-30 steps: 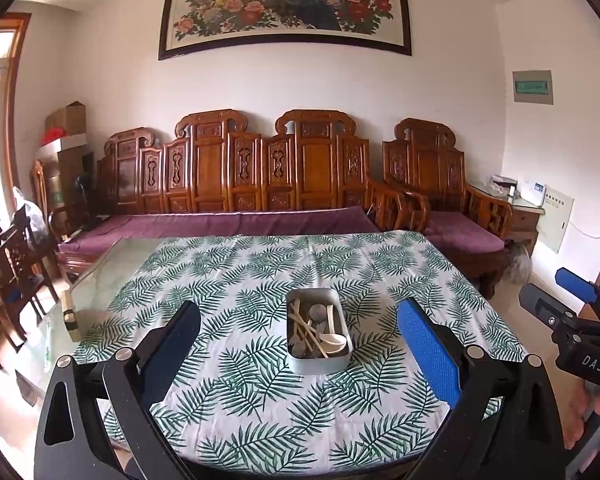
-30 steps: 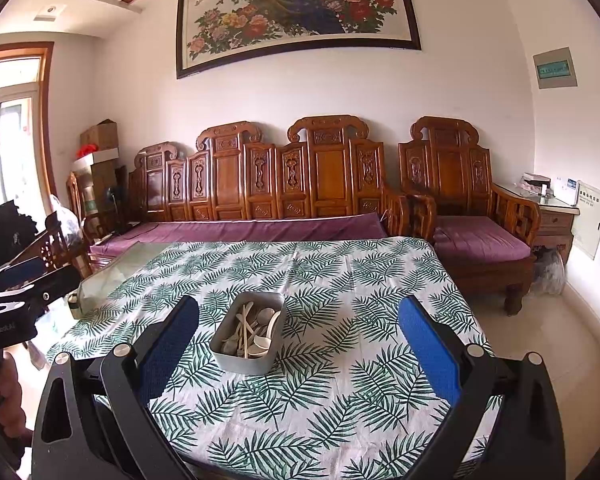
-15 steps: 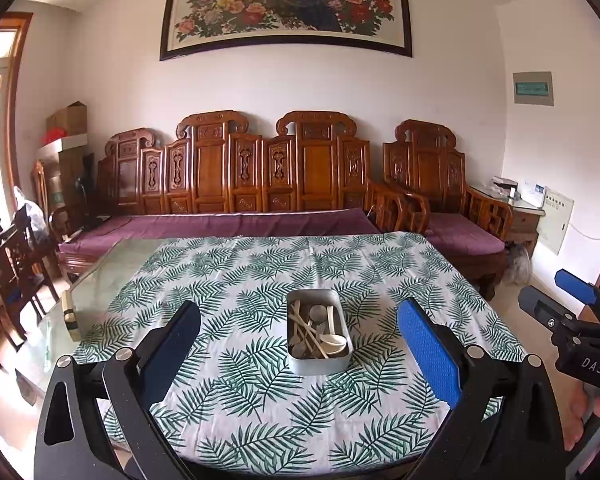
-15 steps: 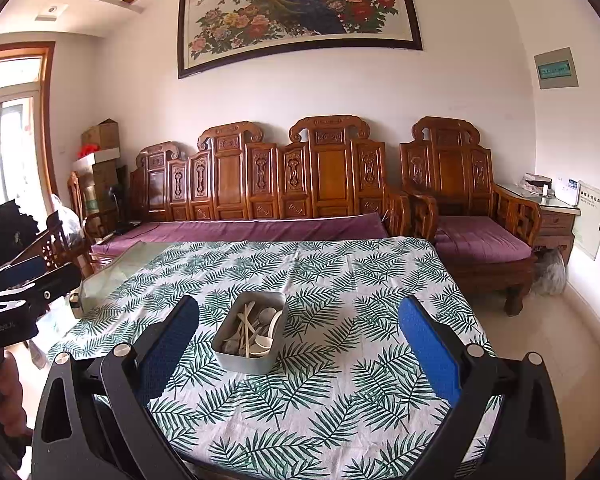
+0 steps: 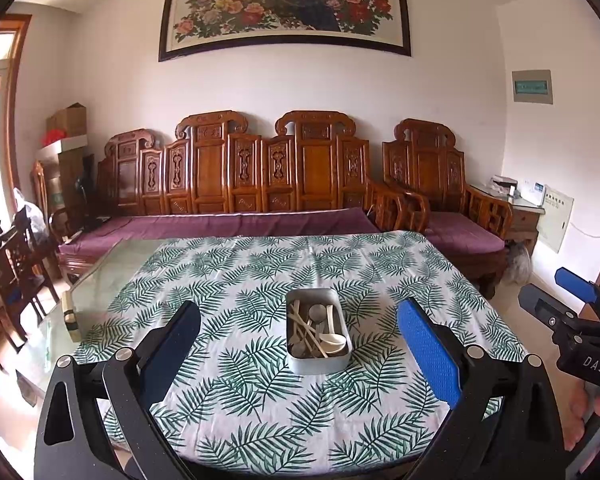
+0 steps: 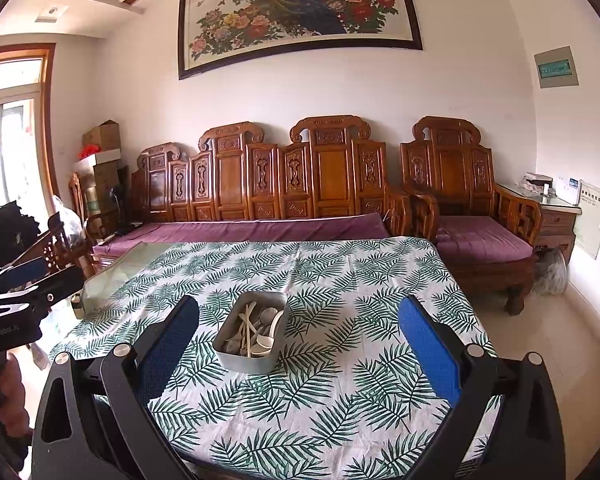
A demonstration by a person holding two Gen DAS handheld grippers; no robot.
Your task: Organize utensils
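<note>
I held both tongs level above the near edge of the leaf-patterned counter (image 5: 260,408), left tongs (image 5: 298,354) and right tongs (image 6: 298,354) gaping wide, empty. Ahead sat the grey rectangular metal tin (image 5: 318,362) of pale spoons (image 5: 332,342).

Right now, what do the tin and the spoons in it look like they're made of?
The tin looks like brushed metal: dull grey, matte sheen. The white spoon looks like glossy ceramic or plastic; the pale sticks look wooden or bamboo.

"DAS" in white on right hand-held gripper (image 5: 576,312) body; other lettering illegible.
</note>
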